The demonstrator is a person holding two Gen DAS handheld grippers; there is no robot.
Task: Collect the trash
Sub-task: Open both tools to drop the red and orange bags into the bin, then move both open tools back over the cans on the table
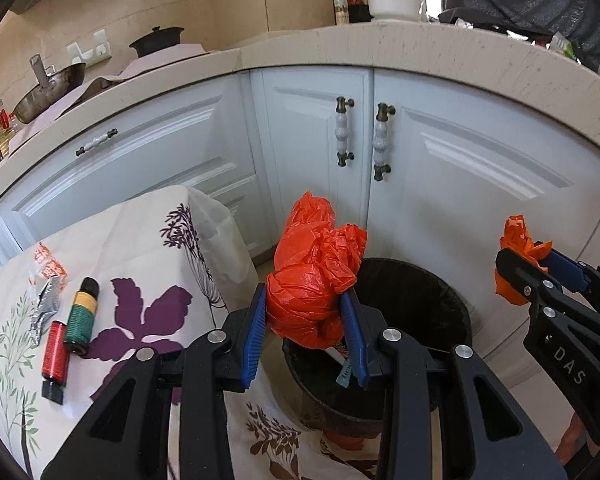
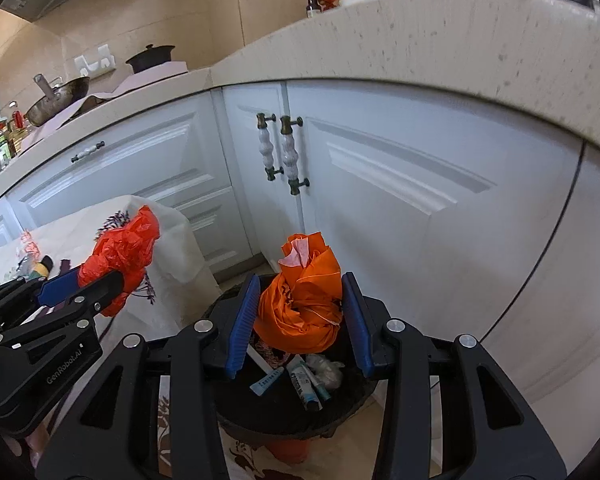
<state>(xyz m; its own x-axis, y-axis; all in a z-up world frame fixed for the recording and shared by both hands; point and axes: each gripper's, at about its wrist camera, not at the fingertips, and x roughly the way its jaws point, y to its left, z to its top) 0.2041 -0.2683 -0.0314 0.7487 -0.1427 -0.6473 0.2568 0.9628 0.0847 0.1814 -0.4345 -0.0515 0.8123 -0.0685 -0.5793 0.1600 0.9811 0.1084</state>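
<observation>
Two bundles of orange trash held over the black bin.

The left hand-held gripper (image 1: 306,312) is clamped on a crumpled red-orange plastic bag (image 1: 312,276) above the bin's (image 1: 440,304) left rim; the right hand-held gripper (image 2: 300,314) pinches an orange wrapper bundle (image 2: 304,300) over the bin's opening, where tubes (image 2: 304,384) lie inside. Two thread spools (image 1: 70,332) rest near the left edge of the floral-clothed desk (image 1: 148,240).
</observation>
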